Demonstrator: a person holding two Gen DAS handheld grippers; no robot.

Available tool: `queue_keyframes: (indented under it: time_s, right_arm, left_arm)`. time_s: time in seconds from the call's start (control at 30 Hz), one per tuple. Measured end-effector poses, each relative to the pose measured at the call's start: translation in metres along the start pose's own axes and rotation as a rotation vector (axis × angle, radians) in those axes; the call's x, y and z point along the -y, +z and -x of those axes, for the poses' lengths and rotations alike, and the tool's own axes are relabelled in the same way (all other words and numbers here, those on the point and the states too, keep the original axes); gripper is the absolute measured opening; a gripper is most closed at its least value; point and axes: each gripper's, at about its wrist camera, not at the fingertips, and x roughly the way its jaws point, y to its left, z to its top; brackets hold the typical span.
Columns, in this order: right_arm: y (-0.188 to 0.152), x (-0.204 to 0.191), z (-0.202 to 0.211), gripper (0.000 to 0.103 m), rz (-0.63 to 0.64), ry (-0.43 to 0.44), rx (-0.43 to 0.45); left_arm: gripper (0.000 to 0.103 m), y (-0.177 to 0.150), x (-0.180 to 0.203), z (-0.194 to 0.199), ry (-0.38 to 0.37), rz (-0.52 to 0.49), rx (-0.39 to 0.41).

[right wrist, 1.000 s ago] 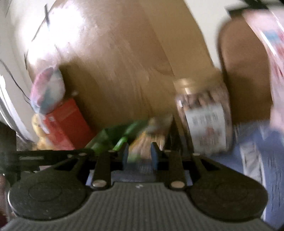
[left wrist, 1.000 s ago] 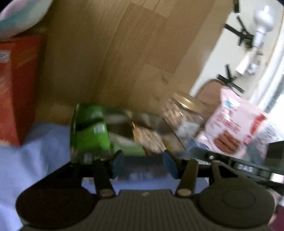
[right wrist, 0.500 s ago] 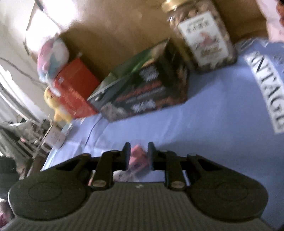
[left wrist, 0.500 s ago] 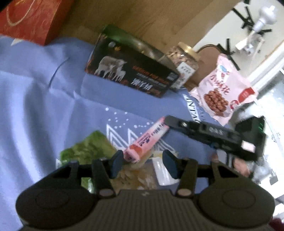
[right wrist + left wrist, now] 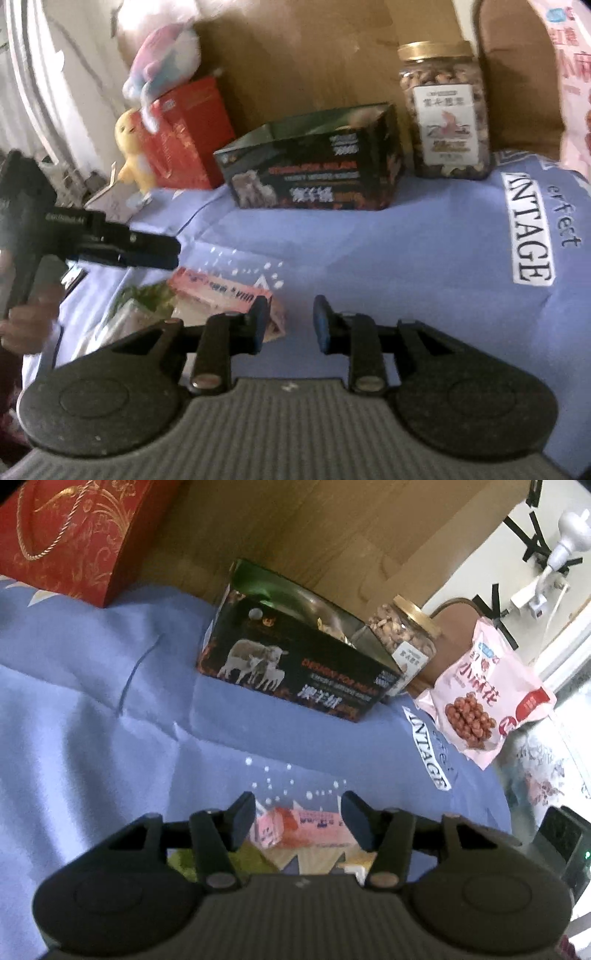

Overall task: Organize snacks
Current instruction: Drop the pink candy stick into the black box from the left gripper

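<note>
A long pink snack packet lies on the blue cloth, on top of a green packet and other wrappers. My left gripper hovers over the pink packet with its jaws opening; the pads stand clear of it on both sides. From the right wrist view the left gripper reaches in from the left above the pink packet. My right gripper is just to the right of that packet, jaws opening, with only cloth between them. A black box with sheep on it stands open-topped at the back.
Right of the box are a gold-lidded nut jar and a pink bag of peanuts. A red gift bag and plush toys sit at the back left, against a wooden headboard. A hand holds the left gripper.
Both grippers dropped from the headboard toward the cloth. The right gripper held the pink packet half a second ago; it has let go, and the packet now lies beside its left finger.
</note>
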Motion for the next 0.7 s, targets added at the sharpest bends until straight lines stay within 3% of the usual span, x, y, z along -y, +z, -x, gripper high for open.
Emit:
queue_keyframes:
  time_s: [0.17, 0.3, 0.37, 0.47, 0.7]
  right_arm:
    - [-0.007, -0.005, -0.003, 0.031, 0.11, 0.017, -0.023]
    - [-0.007, -0.011, -0.018, 0.031, 0.136, 0.023, -0.029]
    - [-0.003, -0.018, -0.023, 0.028, 0.174, -0.021, -0.028]
    - [0.011, -0.019, -0.024, 0.028, 0.172, -0.03, 0.009]
    - [0.078, -0.018, -0.029, 0.027, 0.178, -0.096, 0.197]
  left_arm:
    - [0.052, -0.005, 0.005, -0.009, -0.009, -0.043, -0.044]
    - [0.043, -0.006, 0.011, -0.023, 0.011, -0.076, -0.072]
    - [0.043, -0.002, 0.015, -0.021, 0.026, -0.087, -0.074]
    - [0.043, 0.019, 0.02, -0.013, 0.024, -0.1, -0.028]
    - [0.047, 0.094, 0.042, -0.011, 0.034, -0.152, 0.149]
